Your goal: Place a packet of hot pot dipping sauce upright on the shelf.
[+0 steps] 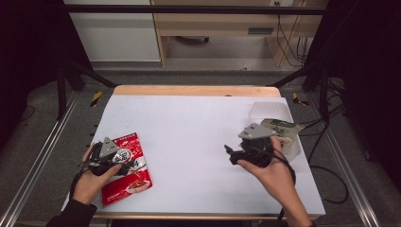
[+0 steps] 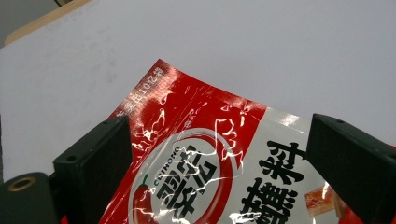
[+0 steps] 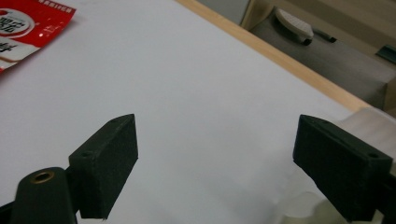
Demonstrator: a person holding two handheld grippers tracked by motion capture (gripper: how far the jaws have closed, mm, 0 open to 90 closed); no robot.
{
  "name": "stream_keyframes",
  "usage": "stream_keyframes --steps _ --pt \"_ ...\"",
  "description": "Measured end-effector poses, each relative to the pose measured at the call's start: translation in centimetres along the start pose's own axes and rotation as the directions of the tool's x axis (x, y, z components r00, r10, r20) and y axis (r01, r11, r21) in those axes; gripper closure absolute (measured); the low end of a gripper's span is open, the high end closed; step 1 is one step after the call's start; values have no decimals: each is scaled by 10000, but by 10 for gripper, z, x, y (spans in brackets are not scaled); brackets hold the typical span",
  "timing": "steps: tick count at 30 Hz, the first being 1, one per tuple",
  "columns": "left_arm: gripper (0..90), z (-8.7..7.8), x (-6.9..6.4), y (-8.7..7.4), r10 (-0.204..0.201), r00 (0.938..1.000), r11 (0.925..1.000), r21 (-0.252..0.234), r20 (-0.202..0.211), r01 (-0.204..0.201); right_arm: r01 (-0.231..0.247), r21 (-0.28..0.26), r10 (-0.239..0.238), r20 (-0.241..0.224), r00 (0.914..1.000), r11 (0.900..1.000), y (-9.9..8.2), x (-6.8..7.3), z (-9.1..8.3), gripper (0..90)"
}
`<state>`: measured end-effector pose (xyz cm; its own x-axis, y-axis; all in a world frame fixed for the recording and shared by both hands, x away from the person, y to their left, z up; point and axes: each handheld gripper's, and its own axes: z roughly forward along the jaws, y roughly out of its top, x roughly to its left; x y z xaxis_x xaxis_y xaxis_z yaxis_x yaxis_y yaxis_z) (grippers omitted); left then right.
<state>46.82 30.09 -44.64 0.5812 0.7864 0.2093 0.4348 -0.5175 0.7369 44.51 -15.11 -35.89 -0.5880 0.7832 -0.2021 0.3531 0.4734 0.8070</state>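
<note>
A red snack packet (image 1: 130,184) with white and black print lies flat on the white table (image 1: 189,123) near its front left corner. My left gripper (image 1: 124,161) hovers low over the packet. In the left gripper view its jaws stand wide apart (image 2: 217,126) with the glossy packet (image 2: 201,154) beneath them, and the pads do not press it. My right gripper (image 1: 231,153) is at the right of the table, pointing left. It is open (image 3: 217,121) with only bare table between its jaws. The red packet (image 3: 28,23) shows far off at the upper left there.
A clear plastic box (image 1: 269,109) stands at the table's right edge with a green and white packet (image 1: 280,126) in it, just behind my right hand. Its pale rim (image 3: 369,126) sits beside the right jaw. A wooden strip (image 1: 194,90) borders the far edge.
</note>
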Motion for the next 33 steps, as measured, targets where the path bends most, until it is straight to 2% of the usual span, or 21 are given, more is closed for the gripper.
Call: stream_keyframes --steps 4,7,8,9,12,14,17,22,24,27,30,33 --pt "68 -1 2 0 -14 10000 10000 -21 -74 14 113 151 -107 -375 9992 9998 -10 25 20 143" --pt "68 -2 5 -1 -52 9998 10000 -81 -193 50 -277 295 296 -628 9976 9992 -19 38 36 140" --pt "67 -3 7 -2 -109 9996 9999 -130 -265 106 -265 232 281 -691 9972 9994 -21 42 41 140" --pt "67 -5 10 -2 -185 9992 9997 -182 -349 179 -189 192 201 -629 9978 9996 -23 45 45 140" --pt "69 -8 19 -4 -426 9974 9983 -426 -587 401 -72 -32 72 -64 10000 10000 -35 51 57 151" --pt "71 -9 26 -5 -614 9953 9968 -552 -749 573 293 182 -298 265 9992 9994 -46 54 64 159" --pt "71 -11 38 -9 -836 9911 9952 -602 -1031 777 118 567 -127 148 9998 9983 -55 56 71 160" --pt "81 -15 57 -18 -1092 9863 9936 -435 -1239 1046 -203 165 202 65 9998 9997 -50 57 71 166" --pt "88 -18 64 -22 -1258 9840 9915 -482 -1260 1206 -33 288 29 151 9999 9996 -51 56 73 170" --pt "96 -19 73 -29 -1386 9816 9901 -406 -1310 1344 -67 402 60 182 9998 9992 -51 56 76 171" --pt "103 -17 80 -35 -1510 9811 9885 -256 -1209 1490 31 463 -40 196 9998 9989 -51 56 78 171" --pt "103 -13 84 -41 -1484 9839 9889 -27 -996 1488 158 650 -174 229 9996 9978 -52 58 79 171"
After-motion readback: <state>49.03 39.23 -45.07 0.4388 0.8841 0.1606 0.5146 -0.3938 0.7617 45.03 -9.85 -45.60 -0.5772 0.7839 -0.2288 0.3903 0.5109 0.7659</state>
